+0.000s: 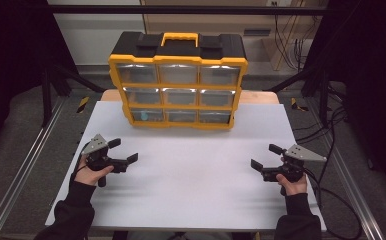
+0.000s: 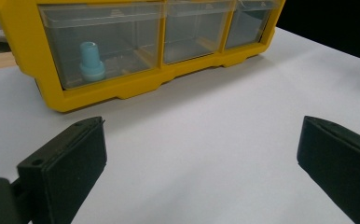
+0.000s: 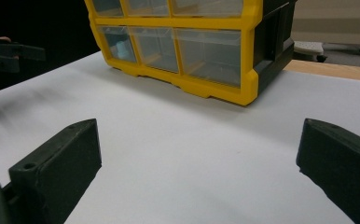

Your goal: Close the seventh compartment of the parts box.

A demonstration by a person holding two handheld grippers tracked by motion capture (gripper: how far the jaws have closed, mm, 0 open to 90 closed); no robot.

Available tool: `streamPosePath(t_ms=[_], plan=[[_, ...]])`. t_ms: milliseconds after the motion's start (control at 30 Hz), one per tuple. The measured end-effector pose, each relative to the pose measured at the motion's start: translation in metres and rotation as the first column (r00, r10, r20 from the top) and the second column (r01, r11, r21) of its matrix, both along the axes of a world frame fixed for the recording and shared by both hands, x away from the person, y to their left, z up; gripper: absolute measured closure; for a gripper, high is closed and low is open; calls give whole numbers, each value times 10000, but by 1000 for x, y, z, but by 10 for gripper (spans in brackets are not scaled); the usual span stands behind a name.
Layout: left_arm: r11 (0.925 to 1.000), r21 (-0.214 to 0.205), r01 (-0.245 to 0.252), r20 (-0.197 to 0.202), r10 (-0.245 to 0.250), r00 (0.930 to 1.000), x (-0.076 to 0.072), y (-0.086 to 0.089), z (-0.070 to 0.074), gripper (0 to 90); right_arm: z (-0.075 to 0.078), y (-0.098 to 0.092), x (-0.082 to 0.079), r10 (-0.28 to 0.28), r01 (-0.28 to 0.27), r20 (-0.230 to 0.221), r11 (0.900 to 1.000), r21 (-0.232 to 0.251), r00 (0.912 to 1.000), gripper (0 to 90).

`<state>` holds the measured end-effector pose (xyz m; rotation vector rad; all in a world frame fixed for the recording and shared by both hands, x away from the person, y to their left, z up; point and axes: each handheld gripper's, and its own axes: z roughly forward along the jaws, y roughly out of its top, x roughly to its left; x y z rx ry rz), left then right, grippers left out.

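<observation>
A yellow and black organizer box point(image 1: 177, 80) with clear drawers stands upright at the far middle of the white table point(image 1: 196, 185). Its bottom left drawer point(image 2: 101, 44) holds a small light blue part point(image 2: 91, 61), which also shows faintly in the right gripper view point(image 3: 121, 47). My left gripper point(image 1: 124, 150) rests at the table's left side, jaws wide open with nothing between them point(image 2: 199, 158). My right gripper point(image 1: 264, 156) sits at the right side, also open and empty point(image 3: 197, 163). Both point toward the box, well short of it.
Metal frame rails point(image 1: 26, 165) run along both sides of the table. Cables point(image 1: 331, 150) trail on the floor to the right. A wooden strip of table point(image 3: 332, 70) shows behind the white surface. Bare white surface lies between the grippers and the box.
</observation>
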<state>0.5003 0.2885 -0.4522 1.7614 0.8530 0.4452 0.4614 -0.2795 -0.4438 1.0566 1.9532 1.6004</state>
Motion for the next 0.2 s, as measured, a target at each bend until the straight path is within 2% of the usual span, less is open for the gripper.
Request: streamPosePath(t_ms=[200], plan=[[9999, 11, -133, -80, 133, 9999, -1, 8, -5, 11, -1, 1, 0, -17, 17, -73, 10000, -49, 10000, 3]])
